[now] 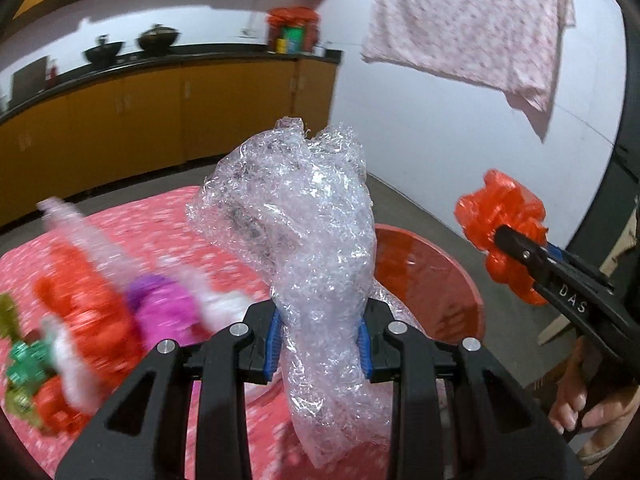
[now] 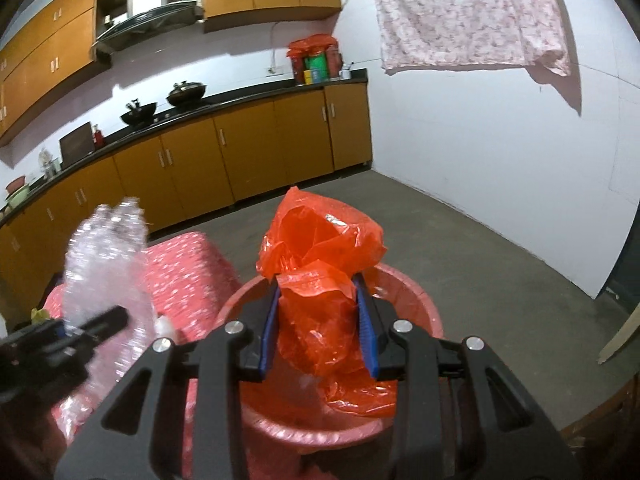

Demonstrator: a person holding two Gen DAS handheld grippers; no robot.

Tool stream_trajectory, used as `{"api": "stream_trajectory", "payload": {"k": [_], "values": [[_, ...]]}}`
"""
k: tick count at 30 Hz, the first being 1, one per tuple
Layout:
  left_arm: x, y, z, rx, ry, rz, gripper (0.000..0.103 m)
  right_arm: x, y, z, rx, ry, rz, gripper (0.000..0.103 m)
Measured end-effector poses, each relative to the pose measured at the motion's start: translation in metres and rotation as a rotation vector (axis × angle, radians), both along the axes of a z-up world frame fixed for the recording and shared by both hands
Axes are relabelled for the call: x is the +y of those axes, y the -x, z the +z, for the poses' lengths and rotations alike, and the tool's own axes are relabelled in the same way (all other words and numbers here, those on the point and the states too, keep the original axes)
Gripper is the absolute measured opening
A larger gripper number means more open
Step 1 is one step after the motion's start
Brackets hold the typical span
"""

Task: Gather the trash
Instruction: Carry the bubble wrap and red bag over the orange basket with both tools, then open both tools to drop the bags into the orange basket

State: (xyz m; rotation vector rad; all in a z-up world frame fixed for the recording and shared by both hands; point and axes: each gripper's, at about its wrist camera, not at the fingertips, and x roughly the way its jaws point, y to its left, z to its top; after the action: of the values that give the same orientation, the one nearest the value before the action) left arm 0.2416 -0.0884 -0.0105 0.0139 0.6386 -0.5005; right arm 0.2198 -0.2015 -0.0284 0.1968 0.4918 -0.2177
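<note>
- Crumpled clear plastic film wad [image 1: 304, 232] is pinched by the left gripper [image 1: 320, 340], beside the red plastic basin [image 1: 448, 280].
- Crumpled orange plastic bag [image 2: 320, 264] is clamped by the right gripper [image 2: 320, 336] above the basin; light trash may cling to the pads or drift outside the rim.

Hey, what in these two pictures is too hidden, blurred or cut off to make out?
- Trash pile on the table, left wrist view: motion blur smears it, so single pieces are unclear.
- Basin contents, right wrist view: the red bag and right gripper cover the inside.
- Basin, left wrist view: the clear wrap in the left gripper hides most of it.
- Counter items: too small to identify.
</note>
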Motion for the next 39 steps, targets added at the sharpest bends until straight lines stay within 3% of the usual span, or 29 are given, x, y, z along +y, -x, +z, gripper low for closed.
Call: {"api": "stream_trajectory", "payload": {"k": [20, 23, 24, 25, 30, 34, 35, 37, 39], "values": [[-0.070, -0.048, -0.035, 0.064, -0.052, -0.116, 0.031, -0.049, -0.037, -0.037, 0.009, -0.136, -0.062, 0.034], [-0.071, -0.047, -0.036, 0.069, -0.058, -0.111, 0.039, -0.053, -0.040, -0.035, -0.003, -0.150, -0.055, 0.037], [-0.072, -0.047, -0.036, 0.069, -0.061, -0.105, 0.047, -0.054, -0.040, -0.034, -0.007, -0.155, -0.052, 0.038], [-0.070, -0.048, -0.037, 0.069, -0.062, -0.099, 0.055, -0.055, -0.040, -0.034, -0.014, -0.161, -0.048, 0.043], [-0.058, -0.048, -0.035, 0.075, -0.058, -0.057, 0.066, -0.056, -0.030, -0.027, -0.043, -0.163, -0.053, 0.062], [-0.039, -0.044, -0.031, 0.088, -0.056, 0.009, 0.076, -0.054, -0.012, -0.019, -0.087, -0.111, -0.089, 0.095], [-0.033, -0.042, -0.030, 0.085, -0.057, 0.024, 0.079, -0.051, -0.007, -0.017, -0.099, -0.091, -0.102, 0.099], [-0.021, -0.033, -0.024, 0.063, -0.058, 0.061, 0.089, -0.044, 0.004, -0.015, -0.115, -0.022, -0.137, 0.099], [-0.009, -0.019, -0.019, 0.036, -0.068, 0.102, 0.094, -0.038, 0.009, -0.016, -0.096, 0.012, -0.131, 0.099]]}}
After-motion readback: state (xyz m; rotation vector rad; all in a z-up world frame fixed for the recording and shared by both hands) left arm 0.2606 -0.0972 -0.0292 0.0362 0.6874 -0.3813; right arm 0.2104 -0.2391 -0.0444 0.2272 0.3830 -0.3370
